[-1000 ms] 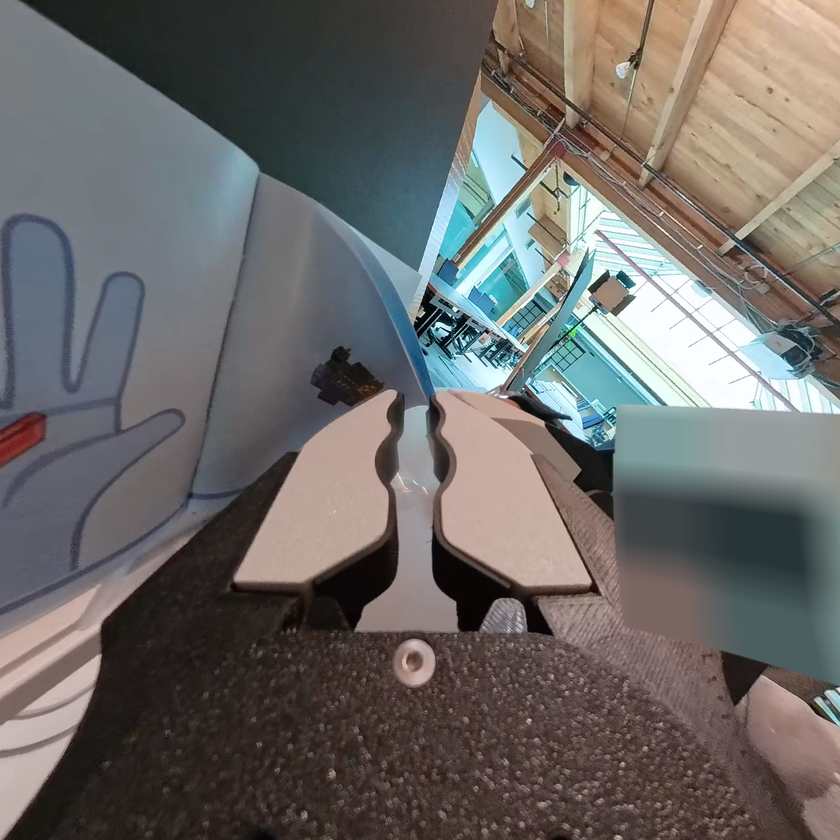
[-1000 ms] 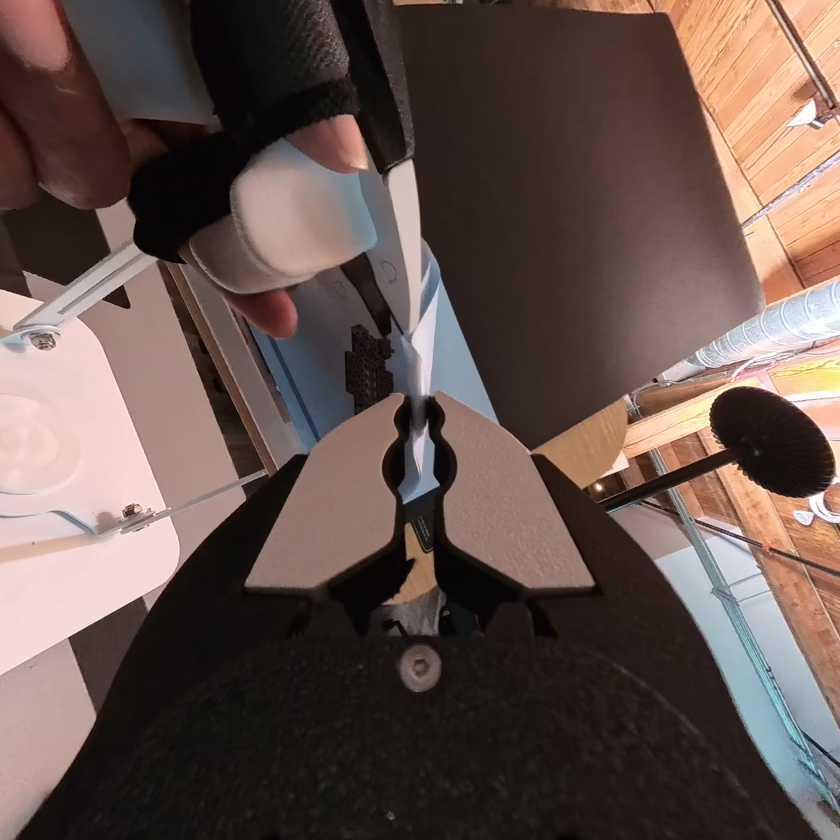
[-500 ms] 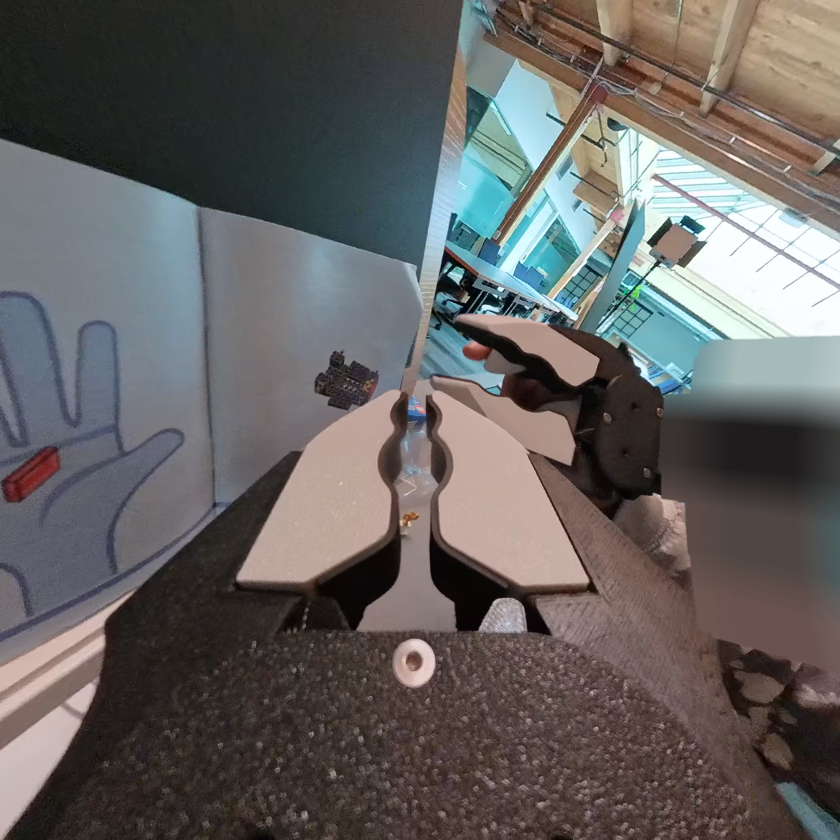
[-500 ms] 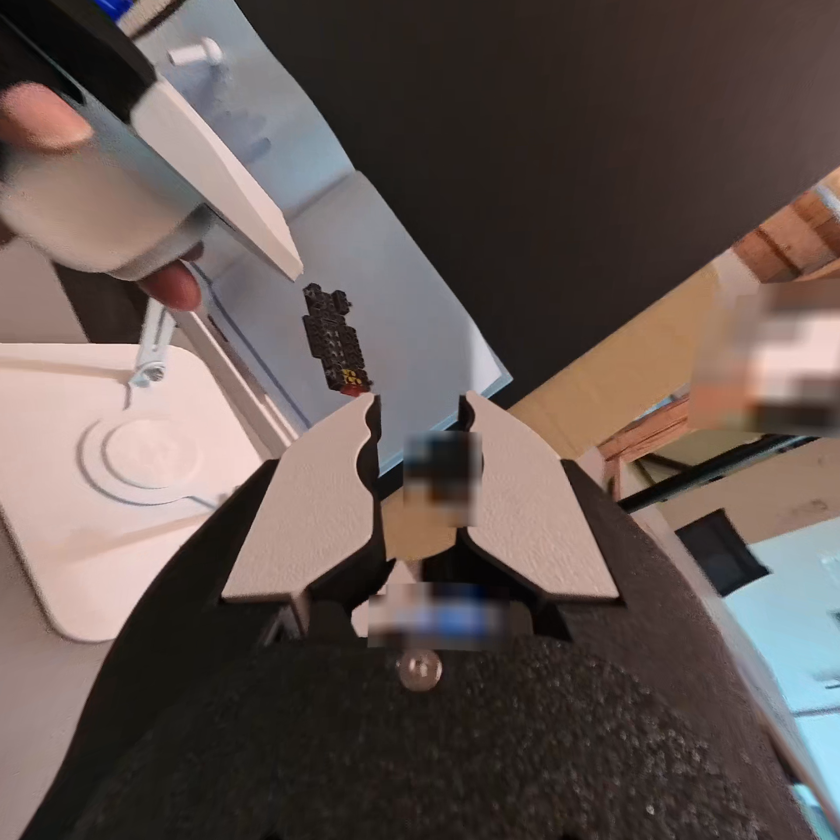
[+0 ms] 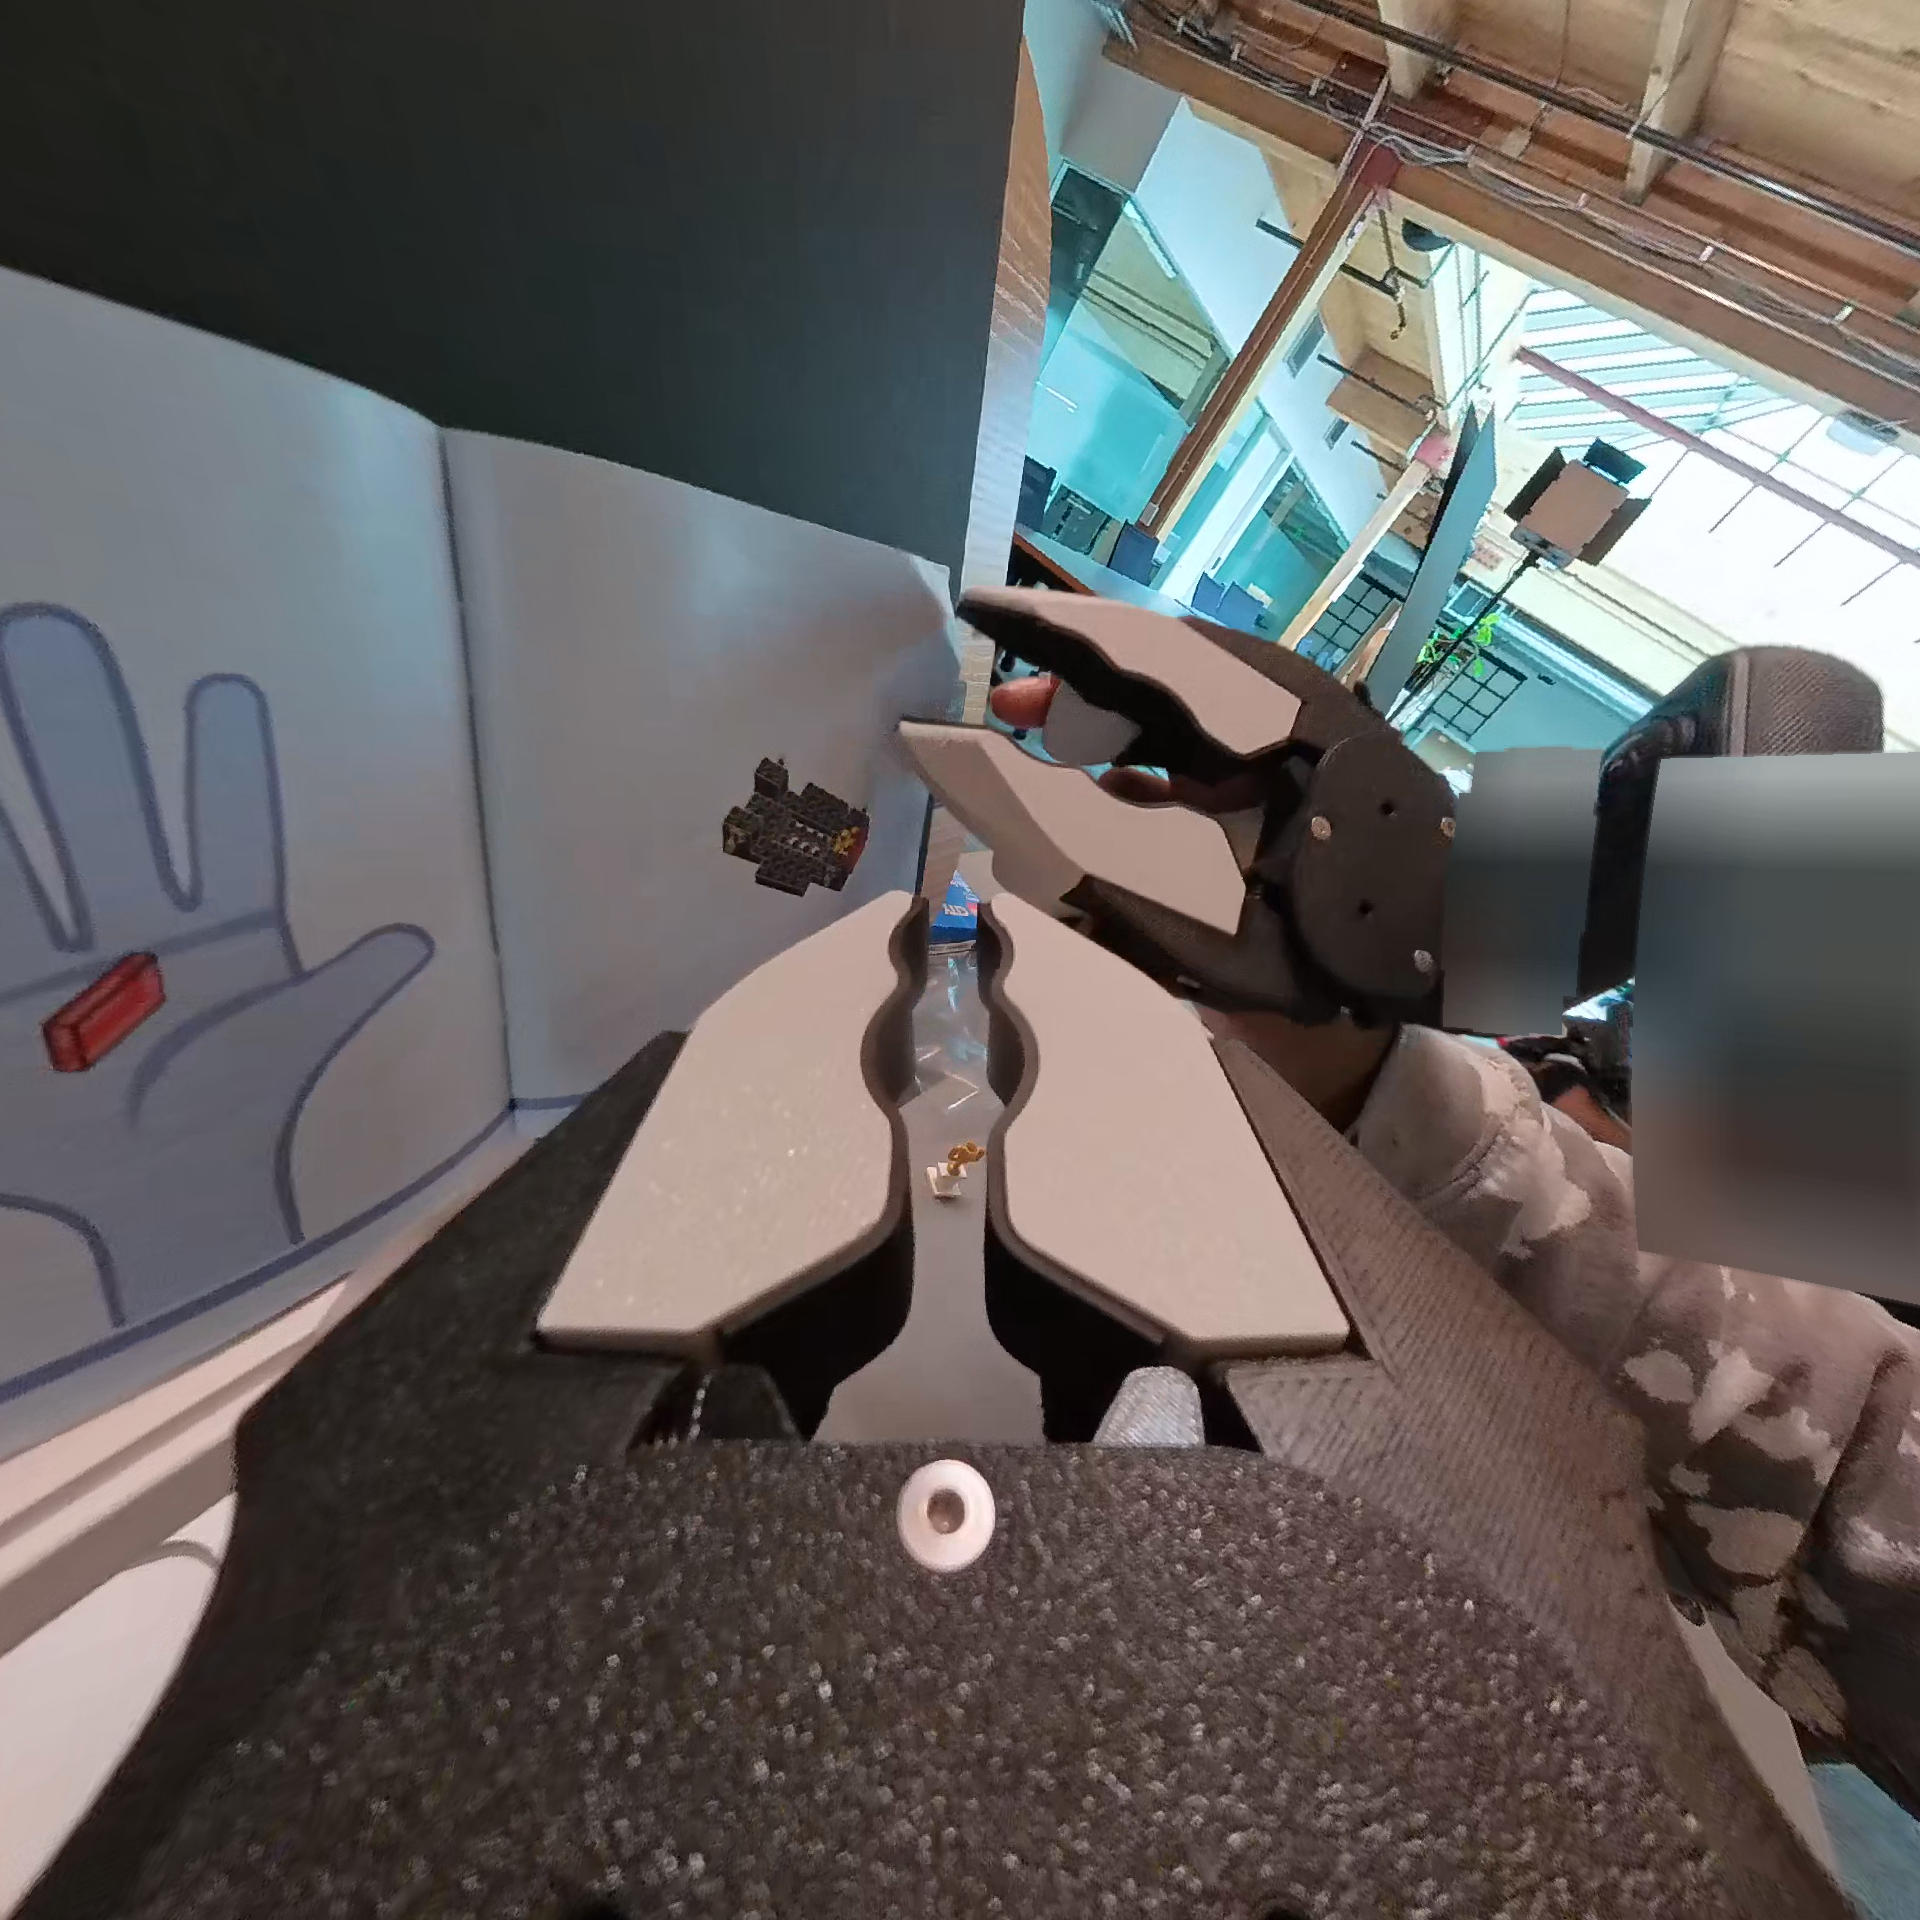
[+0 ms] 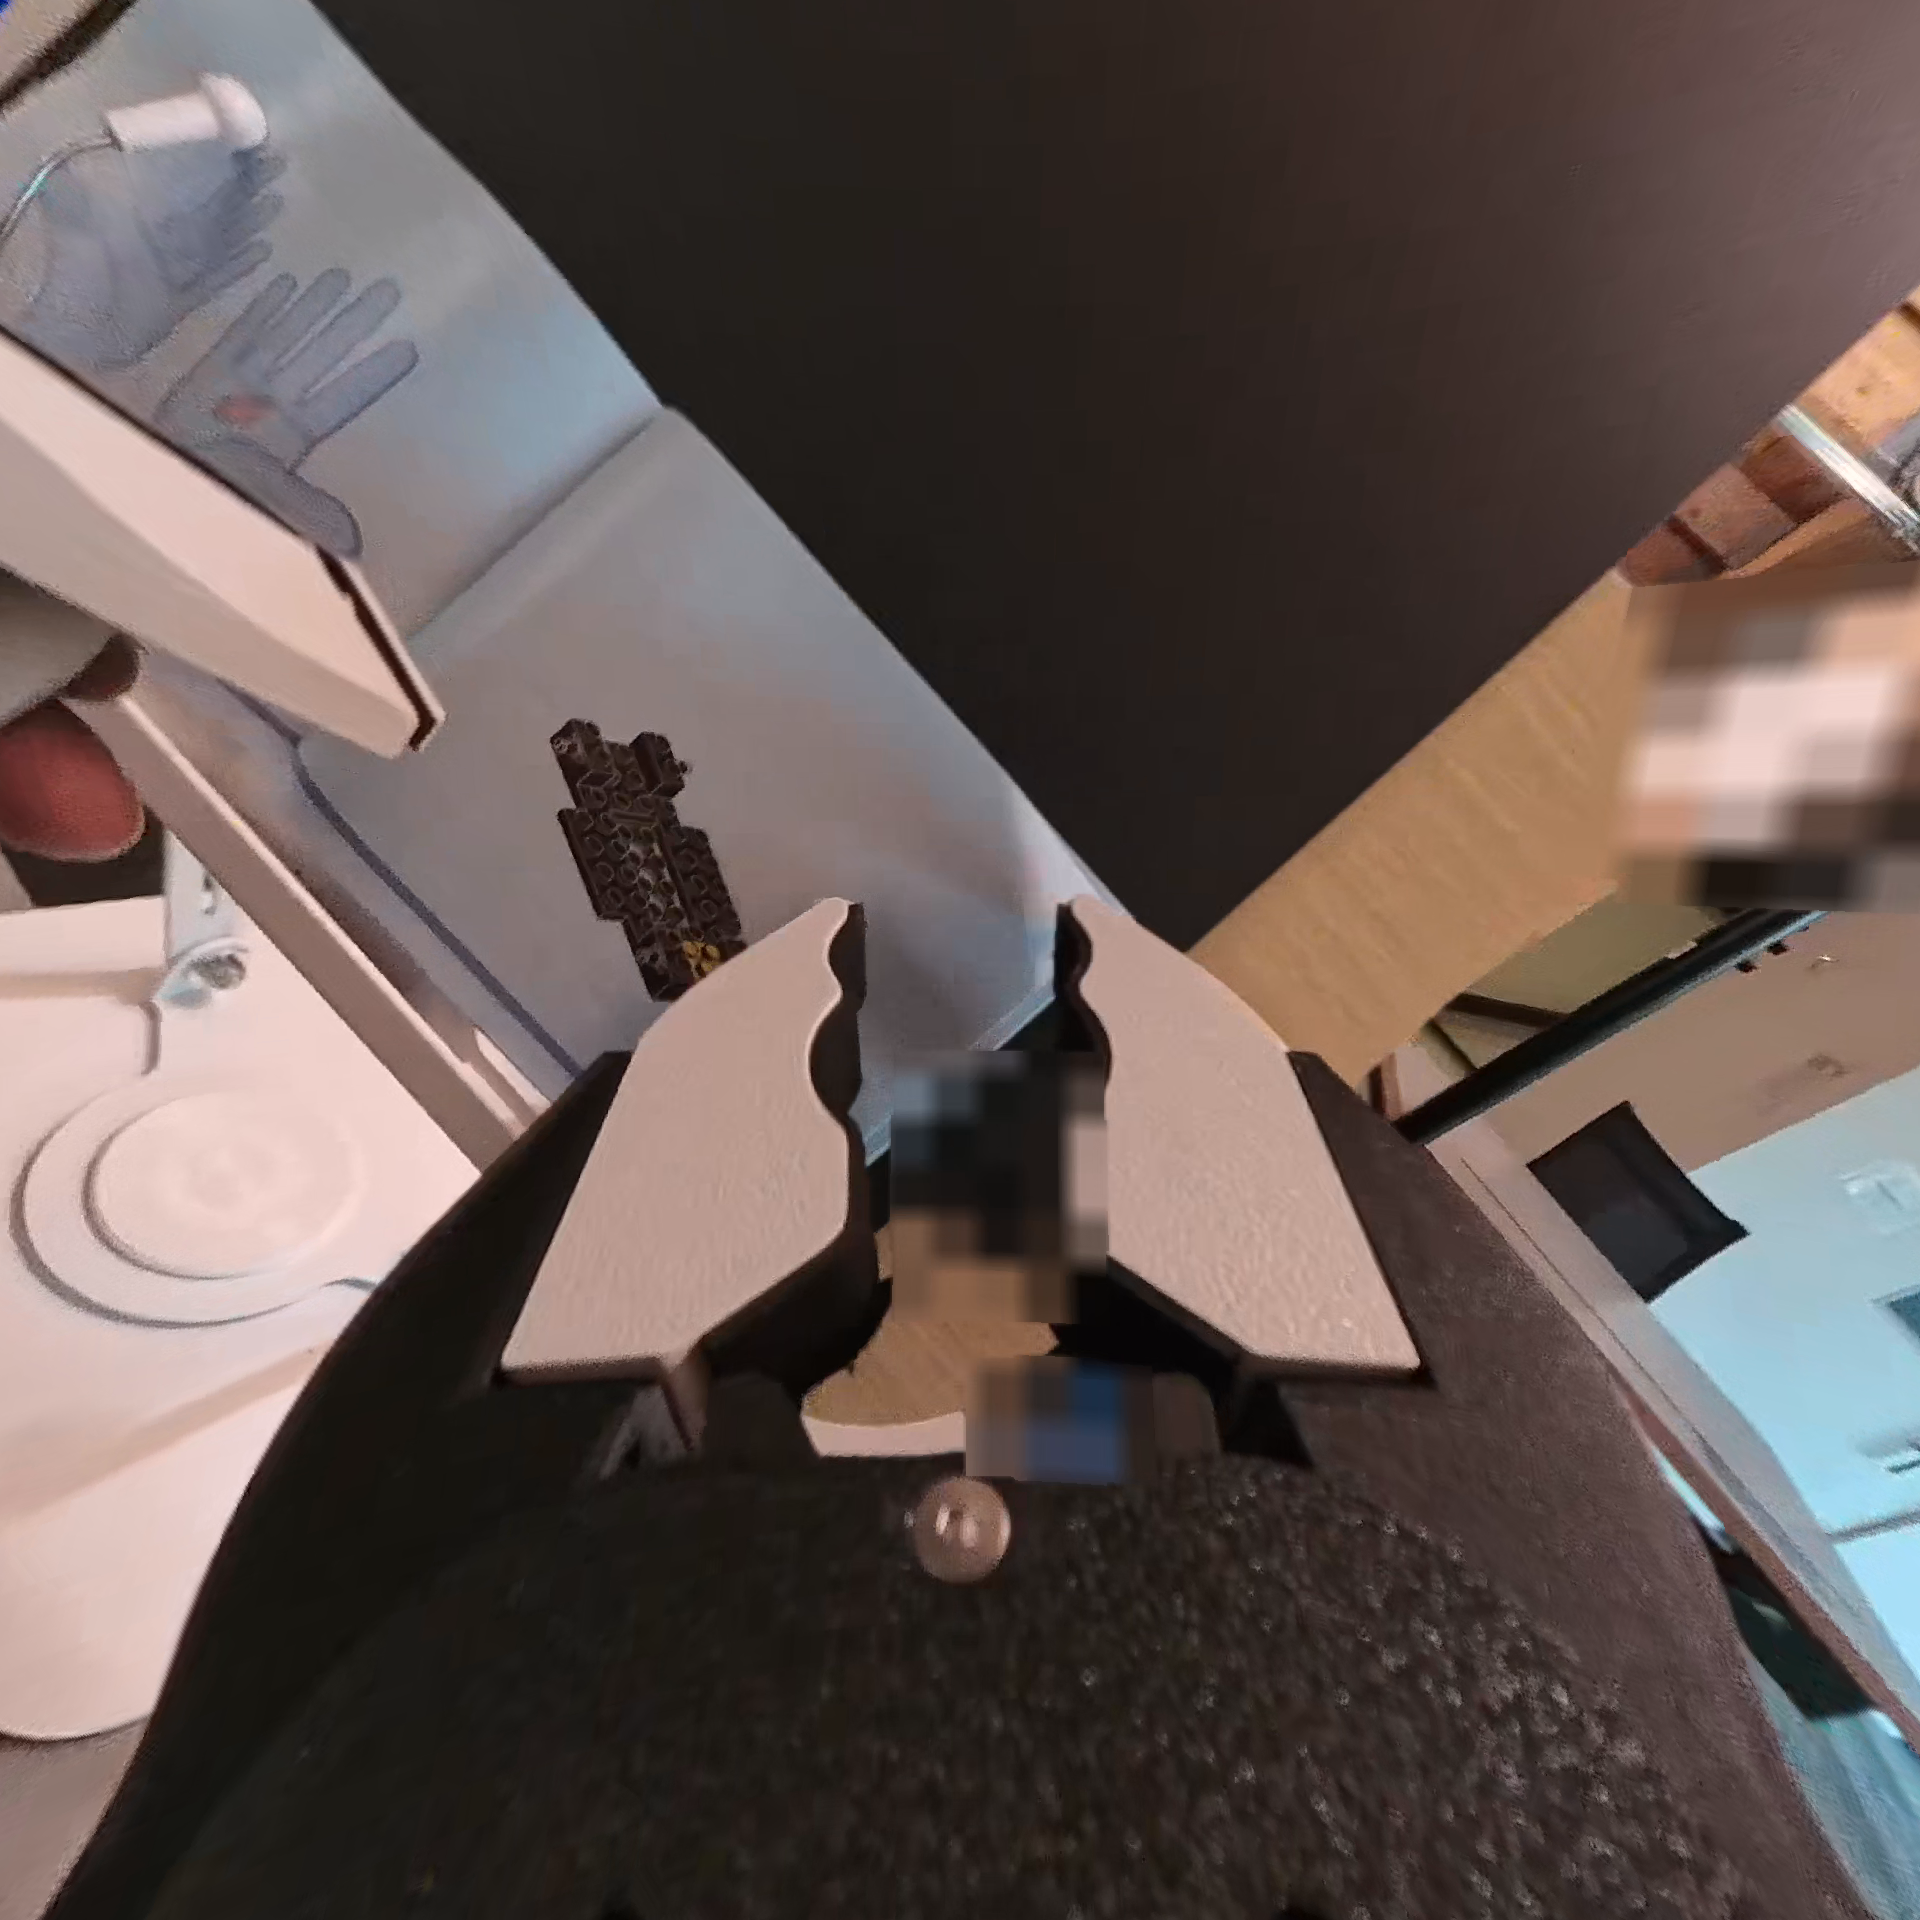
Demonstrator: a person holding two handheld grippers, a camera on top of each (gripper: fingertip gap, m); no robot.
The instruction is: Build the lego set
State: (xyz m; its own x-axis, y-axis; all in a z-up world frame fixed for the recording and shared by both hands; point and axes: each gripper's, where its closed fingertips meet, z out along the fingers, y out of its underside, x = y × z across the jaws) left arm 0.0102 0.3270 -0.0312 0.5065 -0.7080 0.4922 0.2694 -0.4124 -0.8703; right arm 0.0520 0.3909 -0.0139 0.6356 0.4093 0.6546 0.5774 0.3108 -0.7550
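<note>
An open light-blue instruction booklet [image 5: 623, 727] stands upright, showing a printed black brick model [image 5: 795, 836] and a hand outline with a red brick [image 5: 104, 1010]. My left gripper [image 5: 954, 914] is shut to a narrow slit, holds nothing, and points just right of the booklet's lower corner. My right gripper [image 6: 961, 935] is open and empty. In the left wrist view its jaws [image 5: 935, 675] stand apart at the page's right edge. The booklet [image 6: 831, 727] and printed model [image 6: 644, 831] also show in the right wrist view, with the left gripper's fingers [image 6: 260, 603] at upper left.
A black board [image 5: 520, 208] stands behind the booklet. Tiny gold and white pieces [image 5: 956, 1158] and a clear plastic bag [image 5: 951, 1029] lie on the dark table beyond my left fingers. A white stand base [image 6: 156, 1247] holds the booklet. A person's patterned sleeve [image 5: 1662, 1351] is at right.
My right gripper let go of the page, opened and drew back to the page's edge. The curled page has settled flat. My left gripper tilted back, bringing the table into view.
</note>
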